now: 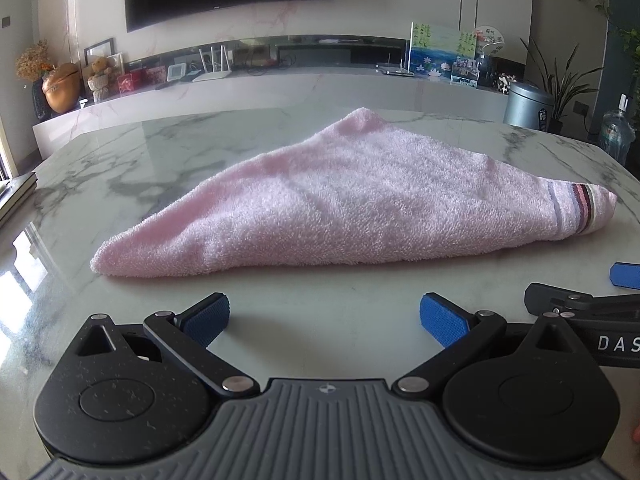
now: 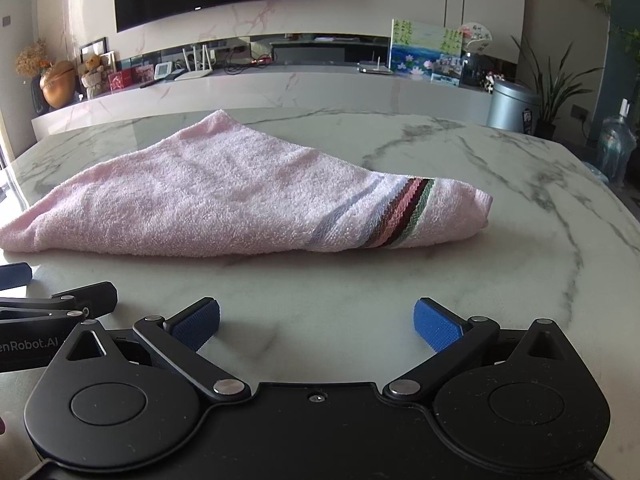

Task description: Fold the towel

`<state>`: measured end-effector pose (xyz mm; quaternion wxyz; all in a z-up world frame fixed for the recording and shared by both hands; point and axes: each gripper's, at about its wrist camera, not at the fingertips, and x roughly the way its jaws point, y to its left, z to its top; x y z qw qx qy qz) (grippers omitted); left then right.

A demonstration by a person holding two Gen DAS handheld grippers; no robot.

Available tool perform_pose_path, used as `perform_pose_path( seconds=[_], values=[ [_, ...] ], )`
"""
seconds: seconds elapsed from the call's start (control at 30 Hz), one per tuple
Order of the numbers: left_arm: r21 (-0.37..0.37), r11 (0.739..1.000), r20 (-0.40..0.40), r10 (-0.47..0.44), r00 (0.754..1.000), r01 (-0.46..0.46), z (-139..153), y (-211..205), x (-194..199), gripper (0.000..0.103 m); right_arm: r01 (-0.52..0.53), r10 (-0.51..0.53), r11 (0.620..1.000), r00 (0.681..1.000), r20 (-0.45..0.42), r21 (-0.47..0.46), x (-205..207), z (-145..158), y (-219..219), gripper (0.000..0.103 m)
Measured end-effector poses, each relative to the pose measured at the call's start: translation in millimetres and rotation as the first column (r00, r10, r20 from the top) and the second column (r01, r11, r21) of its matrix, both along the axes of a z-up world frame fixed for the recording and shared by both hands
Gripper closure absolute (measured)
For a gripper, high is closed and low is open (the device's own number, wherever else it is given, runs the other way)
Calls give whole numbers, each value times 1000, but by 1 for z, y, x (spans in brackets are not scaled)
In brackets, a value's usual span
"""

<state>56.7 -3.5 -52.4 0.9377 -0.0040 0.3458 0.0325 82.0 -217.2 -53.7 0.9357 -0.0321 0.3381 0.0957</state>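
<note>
A pink towel (image 1: 352,196) lies folded into a triangle on the marble table (image 1: 152,152), with a striped band at its right corner. It also shows in the right wrist view (image 2: 224,196), stripes toward the right. My left gripper (image 1: 325,322) is open and empty, just in front of the towel's near edge. My right gripper (image 2: 317,324) is open and empty, in front of the striped corner. Each gripper shows at the edge of the other's view: the right one (image 1: 592,300) and the left one (image 2: 52,296).
A book (image 1: 16,196) lies at the table's left edge. Behind the table runs a marble shelf (image 1: 280,84) with ornaments, a router and a painting. A metal bin (image 1: 526,106), a plant and a water bottle (image 1: 616,136) stand at the right.
</note>
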Motion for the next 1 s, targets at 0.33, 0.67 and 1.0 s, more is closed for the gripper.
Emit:
perform_pose_path(
  seconds=[0.33,0.67,1.0],
  values=[
    [0,1000,-4,-6,1000,6,0,1,13,0,-11,11,1000,1000,4,2,11,0,2,0],
    [0,1000,-4,-9,1000,9,0,2,14,0,-10,10,1000,1000,4,2,11,0,3,0],
    [-1,1000,-4,-8,1000,8,0,3,14,0,-10,10,1000,1000,5,2,11,0,2,0]
  ],
)
